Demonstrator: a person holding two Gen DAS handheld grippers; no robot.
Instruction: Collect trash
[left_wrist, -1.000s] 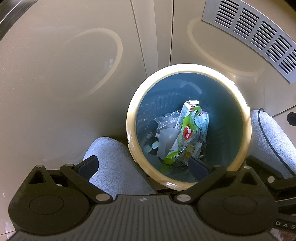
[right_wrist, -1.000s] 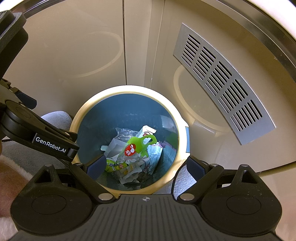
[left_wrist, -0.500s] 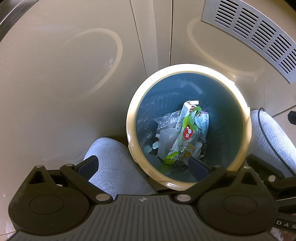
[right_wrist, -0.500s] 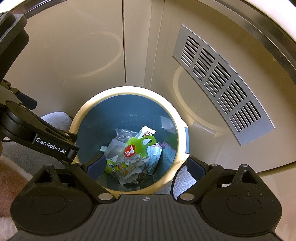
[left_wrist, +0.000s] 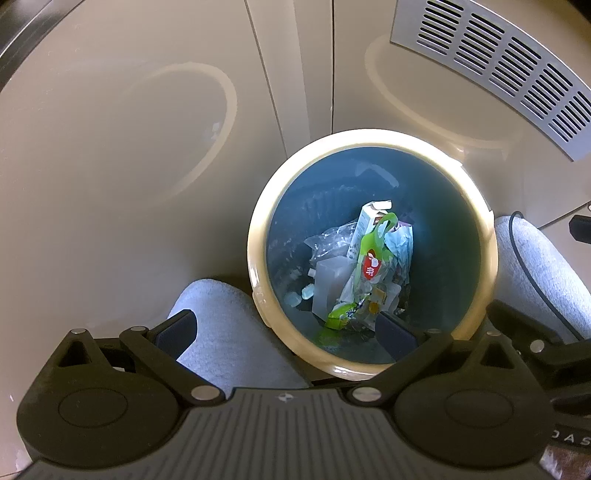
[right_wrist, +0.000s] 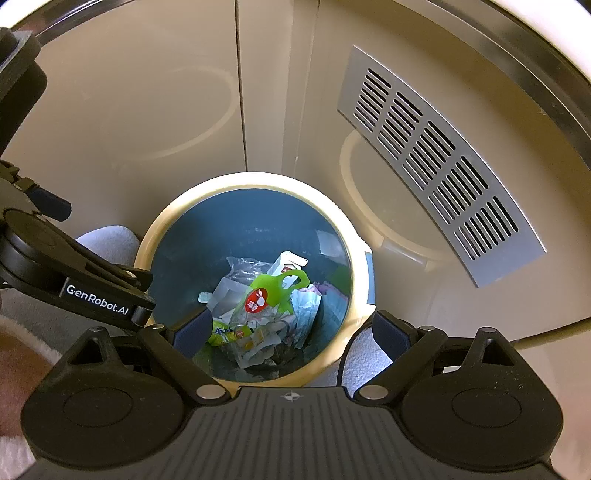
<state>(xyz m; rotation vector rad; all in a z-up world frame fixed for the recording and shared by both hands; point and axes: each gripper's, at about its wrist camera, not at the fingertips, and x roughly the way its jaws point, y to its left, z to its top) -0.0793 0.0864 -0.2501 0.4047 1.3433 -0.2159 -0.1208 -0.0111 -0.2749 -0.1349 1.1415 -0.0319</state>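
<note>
Cabinet panels (left_wrist: 147, 147), glossy beige, fill most of both my views, with a grey slotted vent (right_wrist: 439, 166) on the right-hand one. Nothing in either view differs from a second ago that I can make out; both grippers stay where they were. Below the panels stands the bin (left_wrist: 369, 369), round, cream-rimmed, blue inside, seen from above in both cameras; grey fabric-covered shapes (left_wrist: 229, 332) sit close on either side of it. My left gripper (left_wrist: 288, 332) hangs over the bin's near rim with its jaws spread wide and empty, one finger over the grey fabric, the other over the bin's mouth. My right gripper (right_wrist: 291, 332) likewise holds its jaws wide apart with nothing between them, straddling the bin's near edge. The left gripper's body shows at the left of the right wrist view. The trash (right_wrist: 266, 314) lies at the bottom of the bin: clear plastic wrap, a white carton, crumpled paper, and on top a green hang-tag package (left_wrist: 373, 258) with a red round label.
</note>
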